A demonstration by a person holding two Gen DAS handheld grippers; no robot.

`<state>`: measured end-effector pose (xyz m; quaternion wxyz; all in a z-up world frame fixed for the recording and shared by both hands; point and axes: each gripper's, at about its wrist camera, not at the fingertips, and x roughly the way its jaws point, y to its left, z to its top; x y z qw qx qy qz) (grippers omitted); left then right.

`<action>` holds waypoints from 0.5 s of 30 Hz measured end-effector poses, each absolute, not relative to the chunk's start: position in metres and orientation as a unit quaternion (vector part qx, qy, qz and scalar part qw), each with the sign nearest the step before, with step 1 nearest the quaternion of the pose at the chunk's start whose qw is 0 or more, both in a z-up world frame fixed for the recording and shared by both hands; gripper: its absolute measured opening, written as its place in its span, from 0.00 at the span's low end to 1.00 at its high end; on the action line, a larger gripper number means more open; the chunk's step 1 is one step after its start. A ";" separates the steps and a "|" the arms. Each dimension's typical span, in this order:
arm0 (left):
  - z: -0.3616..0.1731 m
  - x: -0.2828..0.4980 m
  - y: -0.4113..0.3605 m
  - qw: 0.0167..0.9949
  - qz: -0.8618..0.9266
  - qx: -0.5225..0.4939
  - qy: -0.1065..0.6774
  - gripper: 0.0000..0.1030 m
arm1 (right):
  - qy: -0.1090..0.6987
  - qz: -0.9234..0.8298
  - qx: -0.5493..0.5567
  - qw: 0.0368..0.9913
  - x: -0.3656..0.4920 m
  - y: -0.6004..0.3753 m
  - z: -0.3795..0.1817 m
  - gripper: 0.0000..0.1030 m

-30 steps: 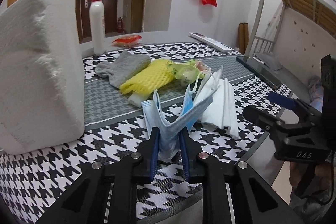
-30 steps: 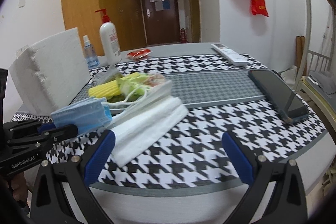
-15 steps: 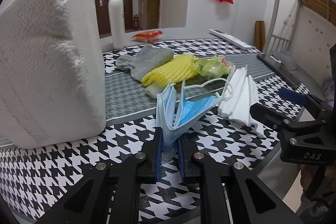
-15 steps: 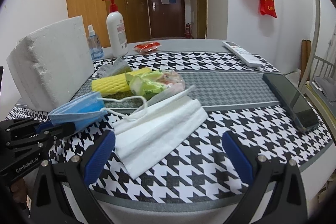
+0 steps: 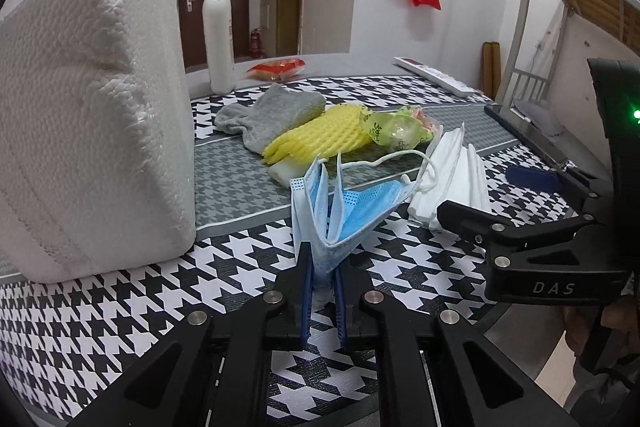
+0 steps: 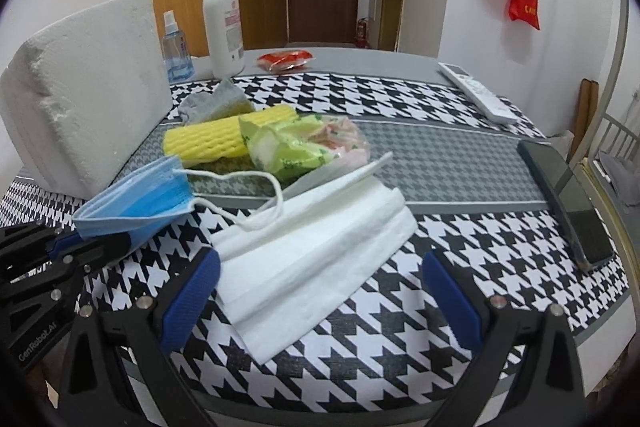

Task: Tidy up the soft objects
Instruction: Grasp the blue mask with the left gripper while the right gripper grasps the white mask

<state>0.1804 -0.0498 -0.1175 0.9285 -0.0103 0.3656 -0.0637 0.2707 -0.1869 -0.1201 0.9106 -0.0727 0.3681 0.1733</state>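
Now left gripper [image 5: 323, 277] clamps blue mask [image 5: 340, 211]; right gripper [image 6: 320, 291] gapes, narrowing, astride white tissue [image 6: 316, 251]; foam block [image 5: 88, 115] alongside.

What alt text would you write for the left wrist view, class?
The left gripper is shut on a folded blue face mask above a houndstooth tablecloth. Behind lie white tissues, yellow foam netting and a grey sock; a foam block stands left.

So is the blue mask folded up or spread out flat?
Folded. The blue mask is doubled into a V, its crease pinched in the shut left gripper.
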 end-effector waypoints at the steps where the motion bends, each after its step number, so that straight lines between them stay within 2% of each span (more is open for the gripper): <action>1: -0.117 0.181 -0.050 0.928 -0.064 -0.012 0.367 0.10 | 0.375 0.174 -0.073 0.908 0.272 -0.186 -0.122 0.85; 5: -0.118 0.181 -0.050 0.928 -0.065 -0.009 0.367 0.10 | 0.378 0.176 -0.077 0.906 0.273 -0.185 -0.123 0.72; 10: -0.118 0.181 -0.049 0.928 -0.065 -0.013 0.366 0.10 | 0.374 0.191 -0.085 0.904 0.269 -0.179 -0.121 0.37; 14: -0.117 0.180 -0.047 0.930 -0.064 -0.015 0.361 0.10 | 0.370 0.206 -0.083 0.902 0.266 -0.179 -0.120 0.23; 15: -0.116 0.179 -0.046 0.931 -0.065 -0.017 0.358 0.10 | 0.365 0.214 -0.079 0.903 0.264 -0.181 -0.119 0.22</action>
